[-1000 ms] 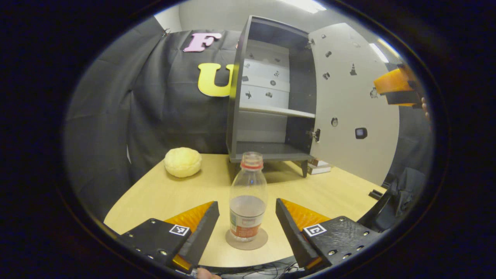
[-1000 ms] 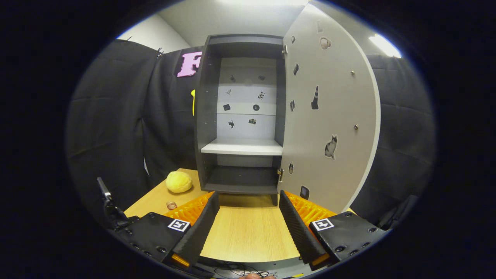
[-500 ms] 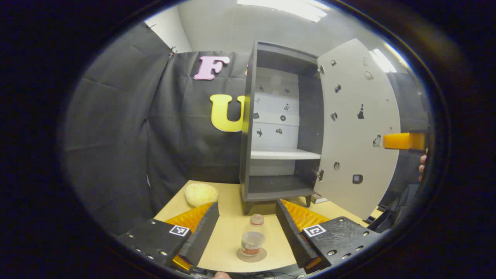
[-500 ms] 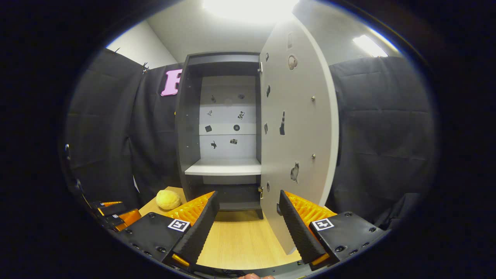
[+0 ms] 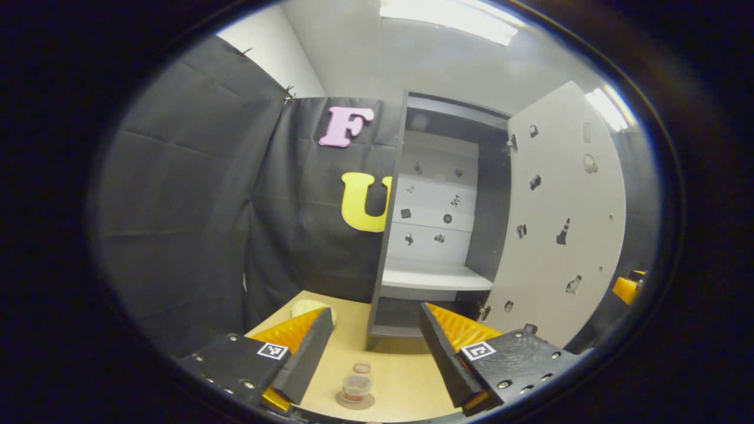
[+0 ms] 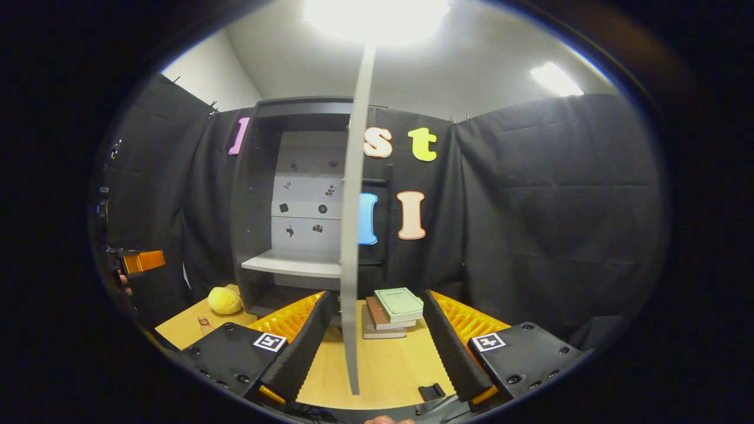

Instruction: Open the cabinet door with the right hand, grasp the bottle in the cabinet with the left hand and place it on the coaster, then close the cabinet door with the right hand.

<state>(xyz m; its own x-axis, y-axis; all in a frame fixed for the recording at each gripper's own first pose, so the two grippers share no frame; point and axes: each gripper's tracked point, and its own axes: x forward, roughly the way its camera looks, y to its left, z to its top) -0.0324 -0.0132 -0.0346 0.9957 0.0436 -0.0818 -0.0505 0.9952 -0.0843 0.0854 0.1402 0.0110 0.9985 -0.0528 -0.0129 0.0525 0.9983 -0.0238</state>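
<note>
Standing on the coaster [image 5: 355, 401] at the table's near edge, the bottle [image 5: 357, 384] is done with; the left gripper [image 5: 371, 353] hangs released above it. The cabinet door [image 6: 352, 247], a stiff, light hinged panel, stands wide open, edge-on between the right gripper [image 6: 377, 338]'s spread fingers, untouched. It should swing easily if pushed on its flat face near the free edge.

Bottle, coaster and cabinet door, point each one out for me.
Bottle [image 5: 357, 386], left gripper view, on its clear body.
Coaster [image 5: 341, 404], left gripper view, on its rim left of the bottle.
Cabinet door [image 5: 565, 194], left gripper view, on its pale inner face.

one bottle [image 5: 357, 383], one coaster [image 5: 355, 401], three books [image 6: 389, 314].
</note>
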